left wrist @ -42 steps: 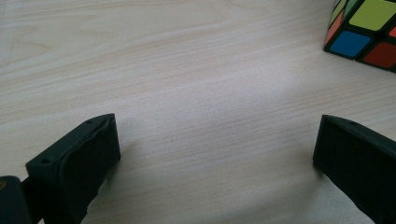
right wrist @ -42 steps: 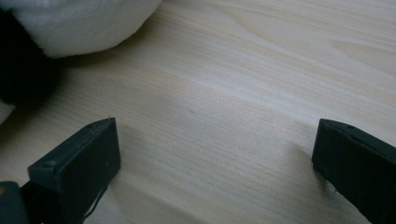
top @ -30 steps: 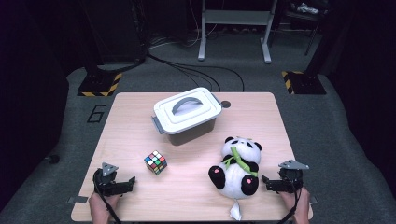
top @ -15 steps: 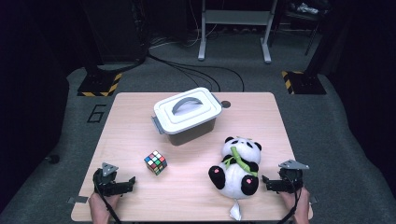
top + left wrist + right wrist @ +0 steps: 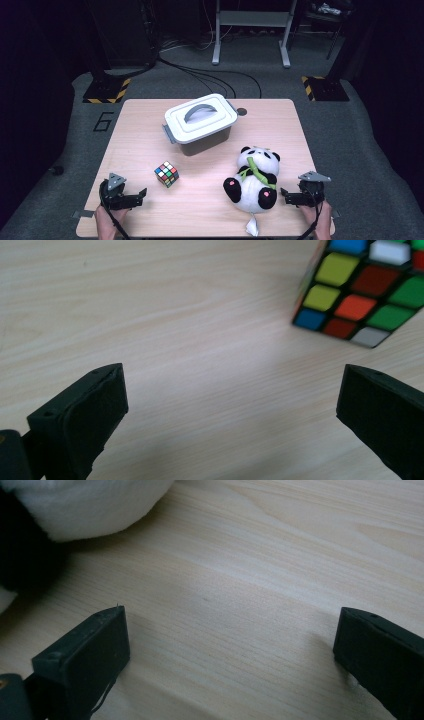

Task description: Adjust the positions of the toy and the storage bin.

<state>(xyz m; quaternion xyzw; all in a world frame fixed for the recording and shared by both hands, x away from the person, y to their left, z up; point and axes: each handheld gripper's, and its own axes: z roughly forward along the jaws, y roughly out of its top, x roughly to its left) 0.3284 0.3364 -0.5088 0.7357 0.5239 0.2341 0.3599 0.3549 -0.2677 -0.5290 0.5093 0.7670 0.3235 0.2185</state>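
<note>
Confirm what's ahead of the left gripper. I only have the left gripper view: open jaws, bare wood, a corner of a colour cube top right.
Observer: In the high view the cube sits alone on the table, apart from the left gripper, which rests near the front edge.
Operator: Anything else on the table?
Observer: A lidded white box with a grey handle stands farther back, near the middle.
Operator: And the right side?
Observer: A plush panda lies on its back just beside the right gripper.
Operator: Is the right gripper holding it?
Observer: No. In the right gripper view its jaws stand wide open over bare wood, the panda off to one side.
</note>
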